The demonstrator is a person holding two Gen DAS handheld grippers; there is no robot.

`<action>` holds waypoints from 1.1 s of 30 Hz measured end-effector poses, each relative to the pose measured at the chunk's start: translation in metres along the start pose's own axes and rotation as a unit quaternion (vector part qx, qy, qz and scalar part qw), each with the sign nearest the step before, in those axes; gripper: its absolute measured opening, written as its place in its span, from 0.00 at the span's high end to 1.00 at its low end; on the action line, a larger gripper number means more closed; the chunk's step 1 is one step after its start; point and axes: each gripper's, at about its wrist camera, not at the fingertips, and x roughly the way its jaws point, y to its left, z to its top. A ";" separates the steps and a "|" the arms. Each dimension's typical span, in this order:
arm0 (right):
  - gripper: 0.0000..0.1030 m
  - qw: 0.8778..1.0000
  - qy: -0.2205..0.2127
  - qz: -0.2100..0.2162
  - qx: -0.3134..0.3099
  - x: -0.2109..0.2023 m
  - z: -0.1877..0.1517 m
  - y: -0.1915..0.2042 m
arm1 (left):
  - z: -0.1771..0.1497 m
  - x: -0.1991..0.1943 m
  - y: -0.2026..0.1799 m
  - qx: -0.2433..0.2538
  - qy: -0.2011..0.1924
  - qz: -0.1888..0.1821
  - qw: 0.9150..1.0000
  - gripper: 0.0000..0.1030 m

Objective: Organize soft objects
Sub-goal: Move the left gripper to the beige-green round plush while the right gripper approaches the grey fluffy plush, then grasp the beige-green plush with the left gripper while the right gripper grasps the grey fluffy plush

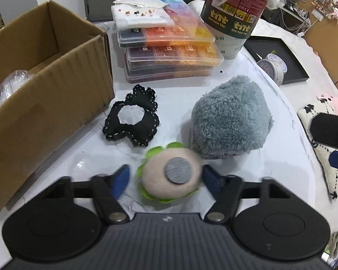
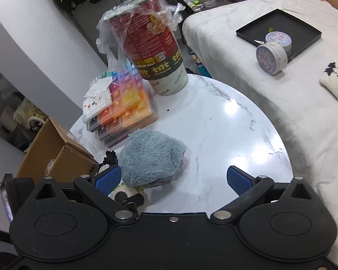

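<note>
On the white surface (image 1: 214,85), the left tongs (image 1: 165,177) straddle a round beige-and-green soft toy (image 1: 169,180) beside the grey plush (image 1: 232,119), pads not yet pressing it, while the right tongs (image 2: 174,180) hang released.

The left gripper (image 1: 165,177) and right gripper (image 2: 173,180) look alike: matte black bodies with two round discs, ribbed centre plates (a small screw on the right one's), silver pivot rivets, angular black arms and blue textured fingertip pads (image 2: 107,179).
</note>
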 end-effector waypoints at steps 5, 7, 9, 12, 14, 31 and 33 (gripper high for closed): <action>0.03 1.000 0.016 -0.003 -0.012 0.014 0.005 0.007 | 0.000 -0.007 0.007 -0.022 0.006 -0.004 1.000 0.53; 0.03 1.000 0.021 -0.006 -0.021 0.020 0.007 0.009 | -0.001 -0.011 0.011 -0.028 0.006 -0.005 1.000 0.53; 0.03 0.999 0.026 -0.008 -0.026 0.025 0.009 0.011 | -0.003 -0.017 0.015 -0.032 0.006 -0.004 0.999 0.53; 0.02 0.999 0.031 -0.010 -0.035 0.033 0.012 0.016 | -0.005 -0.025 0.022 -0.042 0.004 -0.005 0.999 0.53; 0.02 0.998 0.037 -0.009 -0.041 0.039 0.013 0.019 | -0.007 -0.031 0.026 -0.047 0.002 -0.005 0.999 0.53; 0.00 0.995 0.067 -0.024 -0.071 0.063 0.008 0.036 | -0.014 -0.057 0.052 -0.068 -0.008 0.007 0.998 0.53; 0.00 0.994 0.067 -0.023 -0.080 0.064 0.006 0.040 | -0.013 -0.060 0.054 -0.070 -0.010 0.006 0.997 0.53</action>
